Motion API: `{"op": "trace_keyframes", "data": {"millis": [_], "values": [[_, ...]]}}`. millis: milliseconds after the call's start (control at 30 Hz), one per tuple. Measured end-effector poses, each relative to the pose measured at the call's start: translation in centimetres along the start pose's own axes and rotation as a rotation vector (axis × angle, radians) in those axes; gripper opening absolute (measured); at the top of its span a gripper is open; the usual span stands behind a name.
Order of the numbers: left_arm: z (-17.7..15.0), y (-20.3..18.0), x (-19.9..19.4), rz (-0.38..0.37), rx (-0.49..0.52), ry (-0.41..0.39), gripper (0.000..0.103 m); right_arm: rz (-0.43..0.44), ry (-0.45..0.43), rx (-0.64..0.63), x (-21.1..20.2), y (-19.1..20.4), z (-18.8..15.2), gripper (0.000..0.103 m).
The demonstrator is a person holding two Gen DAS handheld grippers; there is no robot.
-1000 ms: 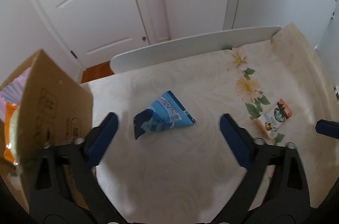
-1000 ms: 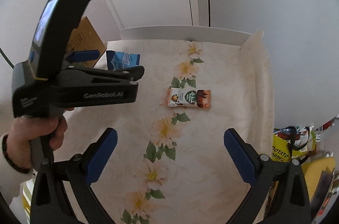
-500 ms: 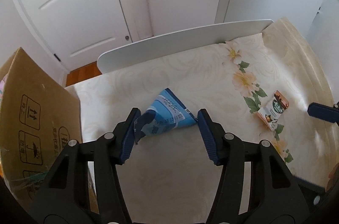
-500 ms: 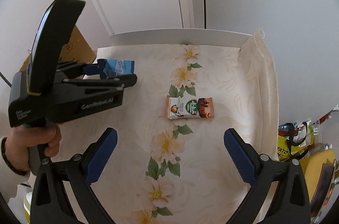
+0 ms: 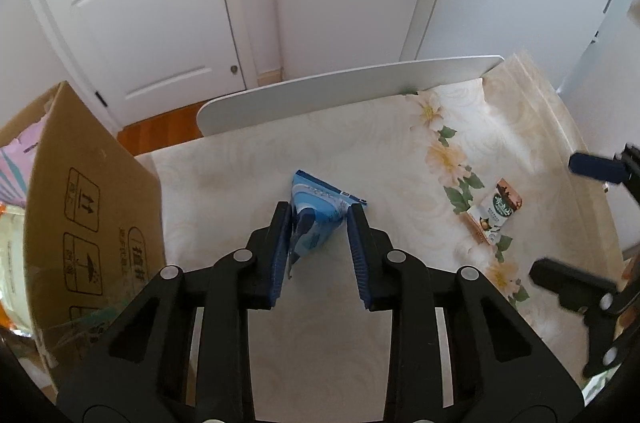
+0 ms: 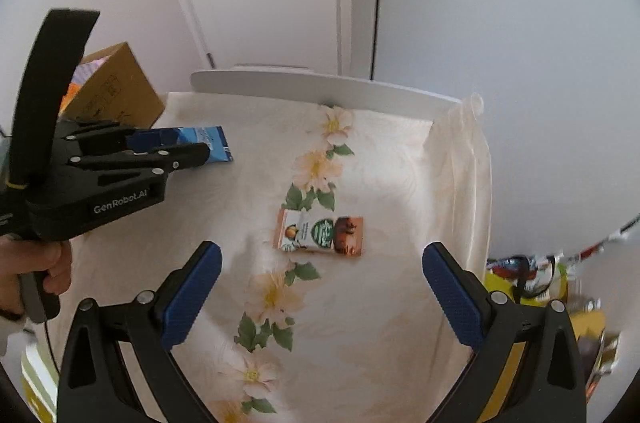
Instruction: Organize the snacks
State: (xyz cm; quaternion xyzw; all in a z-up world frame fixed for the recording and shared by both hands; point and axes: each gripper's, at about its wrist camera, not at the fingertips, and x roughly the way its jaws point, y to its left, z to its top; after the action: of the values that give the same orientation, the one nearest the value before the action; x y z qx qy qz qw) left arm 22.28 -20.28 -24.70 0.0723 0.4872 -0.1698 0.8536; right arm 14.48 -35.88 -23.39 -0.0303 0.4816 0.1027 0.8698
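Two snack packets sit on our floral cream tablecloth (image 5: 248,175). Starting at nine o'clock in the left wrist view, we see an open brown cardboard box (image 5: 92,219) with printed handling symbols and colourful packets inside. At centre, our left gripper (image 5: 318,223) has its blue-padded jaws closed on a crumpled blue foil snack pouch (image 5: 320,195), pinching its near end while the far end juts toward twelve o'clock. At three o'clock, a small orange-and-white snack packet with a green round logo (image 6: 320,233) lies flat beside the printed flowers. In the right wrist view, our right gripper (image 6: 320,299) hovers above it, jaws spread wide, touching nothing. A white curved board (image 6: 316,87) stands along the table's far edge.
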Motion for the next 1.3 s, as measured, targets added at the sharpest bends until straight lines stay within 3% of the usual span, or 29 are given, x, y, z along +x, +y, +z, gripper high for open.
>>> {"op": "trace_keyframes", "data": {"millis": [67,100,133,333,367,433,833,1000,1133,1300], "values": [[0.0,-0.2,0.3,-0.006,0.015,0.02,0.044,0.001,-0.013,-0.019,-0.5,-0.2,0.4,0.1],[0.1,-0.2,0.5,-0.005,0.02,0.027,0.059,0.007,-0.016,-0.02,-0.7,-0.4,0.5,0.1],[0.0,-0.2,0.7,-0.005,0.028,0.031,0.062,0.011,-0.022,-0.018,-0.8,-0.4,0.6,0.1],[0.5,0.4,1.8,-0.033,0.023,0.039,0.06,0.017,-0.027,0.012,-0.6,-0.7,0.9,0.1],[0.6,0.4,2.2,-0.04,0.022,0.042,0.057,0.019,-0.024,0.017,-0.5,-0.8,0.8,0.1],[0.6,0.5,2.3,-0.039,0.03,0.026,0.039,0.02,-0.018,0.017,-0.5,-0.9,0.6,0.1],[0.7,0.6,1.1,-0.066,0.028,-0.001,0.037,0.017,0.006,-0.039,-0.1,-2.0,0.8,0.1],[0.7,0.6,0.4,-0.076,0.021,-0.004,0.036,0.057,0.032,-0.195,0.1,-1.8,1.5,0.1],[0.5,0.6,-0.6,-0.084,0.018,-0.01,0.034,0.138,0.095,-0.416,0.7,-1.7,2.6,0.099],[0.4,0.5,-2.1,-0.097,-0.004,-0.023,0.031,0.268,0.212,-0.643,1.8,-0.8,3.4,0.082]]}}
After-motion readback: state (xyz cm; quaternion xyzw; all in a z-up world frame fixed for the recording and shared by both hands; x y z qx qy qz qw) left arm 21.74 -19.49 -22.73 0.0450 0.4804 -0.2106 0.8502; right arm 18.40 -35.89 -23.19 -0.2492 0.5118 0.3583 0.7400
